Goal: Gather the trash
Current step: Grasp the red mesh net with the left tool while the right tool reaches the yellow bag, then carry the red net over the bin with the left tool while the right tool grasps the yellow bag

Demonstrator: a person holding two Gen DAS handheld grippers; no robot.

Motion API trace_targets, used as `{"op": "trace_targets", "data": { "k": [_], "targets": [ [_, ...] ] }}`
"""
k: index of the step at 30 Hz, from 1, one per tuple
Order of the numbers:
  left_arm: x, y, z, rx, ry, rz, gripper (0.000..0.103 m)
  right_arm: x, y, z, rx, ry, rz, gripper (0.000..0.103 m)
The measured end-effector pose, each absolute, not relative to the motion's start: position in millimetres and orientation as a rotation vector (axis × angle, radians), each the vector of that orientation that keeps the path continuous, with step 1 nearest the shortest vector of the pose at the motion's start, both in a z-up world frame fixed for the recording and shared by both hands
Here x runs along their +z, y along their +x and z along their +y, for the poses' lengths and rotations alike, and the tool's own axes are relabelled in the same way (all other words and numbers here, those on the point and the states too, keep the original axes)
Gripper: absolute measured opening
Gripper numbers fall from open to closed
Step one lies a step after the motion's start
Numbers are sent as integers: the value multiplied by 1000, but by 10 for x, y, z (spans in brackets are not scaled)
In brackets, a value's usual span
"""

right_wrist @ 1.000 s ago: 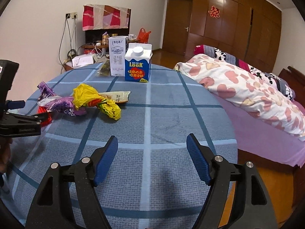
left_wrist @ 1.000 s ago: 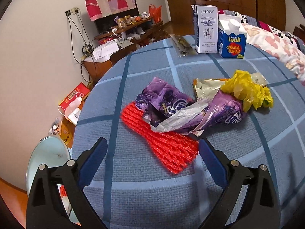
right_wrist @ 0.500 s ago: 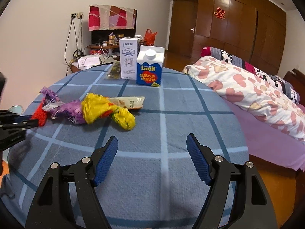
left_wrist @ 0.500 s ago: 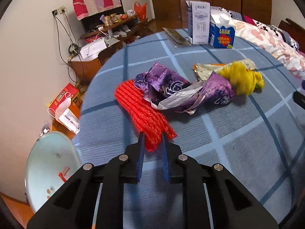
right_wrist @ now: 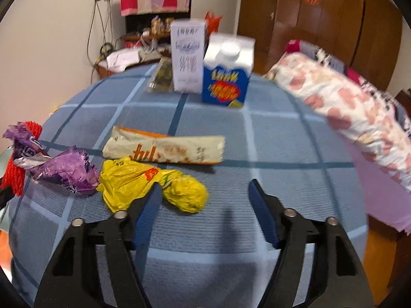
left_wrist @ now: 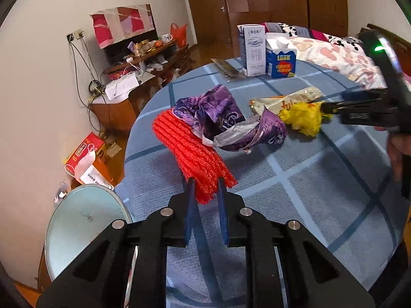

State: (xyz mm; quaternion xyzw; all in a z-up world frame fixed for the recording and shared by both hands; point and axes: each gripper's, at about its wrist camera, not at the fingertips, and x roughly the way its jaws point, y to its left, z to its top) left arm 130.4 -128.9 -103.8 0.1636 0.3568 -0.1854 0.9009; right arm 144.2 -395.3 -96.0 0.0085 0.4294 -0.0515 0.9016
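Note:
My left gripper (left_wrist: 205, 187) is shut on the near end of a red foam net (left_wrist: 191, 154) that lies on the blue checked table (left_wrist: 295, 192). Crumpled purple wrappers (left_wrist: 226, 123) rest on the net's far end. A yellow plastic bag (right_wrist: 149, 184) and a beige snack wrapper (right_wrist: 164, 148) lie beside them. My right gripper (right_wrist: 205, 192) is open just above the table, its left finger (right_wrist: 151, 202) against the yellow bag. In the left wrist view the right gripper (left_wrist: 334, 105) sits at the yellow bag (left_wrist: 303, 118).
A white milk carton (right_wrist: 187, 56) and a blue and white carton (right_wrist: 227, 74) stand at the table's far side, with a flat packet (right_wrist: 160, 77) beside them. A pale blue bin (left_wrist: 82, 231) stands on the floor left of the table. A bed (right_wrist: 346, 97) lies to the right.
My left gripper closed on the red net's near end and has drawn back a little. My right gripper moved forward and left to the yellow bag, staying open.

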Motion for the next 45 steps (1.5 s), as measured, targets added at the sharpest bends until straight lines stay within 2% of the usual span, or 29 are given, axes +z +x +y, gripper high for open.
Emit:
{"op": "trace_targets", "data": {
  "k": [3, 4, 5, 11, 22, 45],
  "targets": [
    [-992, 1315, -1209, -352, 350, 711, 16, -1068, 1511, -3968, -69, 44, 937, 35],
    [-983, 1317, -1182, -337, 364, 695, 16, -1072, 1514, -3982, -57, 53, 944, 21],
    [-978, 1328, -1164, -331, 365, 693, 16, -1066, 1510, -3993, -50, 62, 942, 15],
    [-940, 1424, -925, -278, 300, 706, 16, -1012, 1390, -4032, -41, 87, 920, 11],
    [-857, 1323, -517, -230, 272, 706, 16, -752, 893, -3991, -24, 96, 847, 10],
    [-923, 1042, 177, -131, 233, 707, 16, -541, 1126, -2569, 175, -17, 776, 9]
  ]
}}
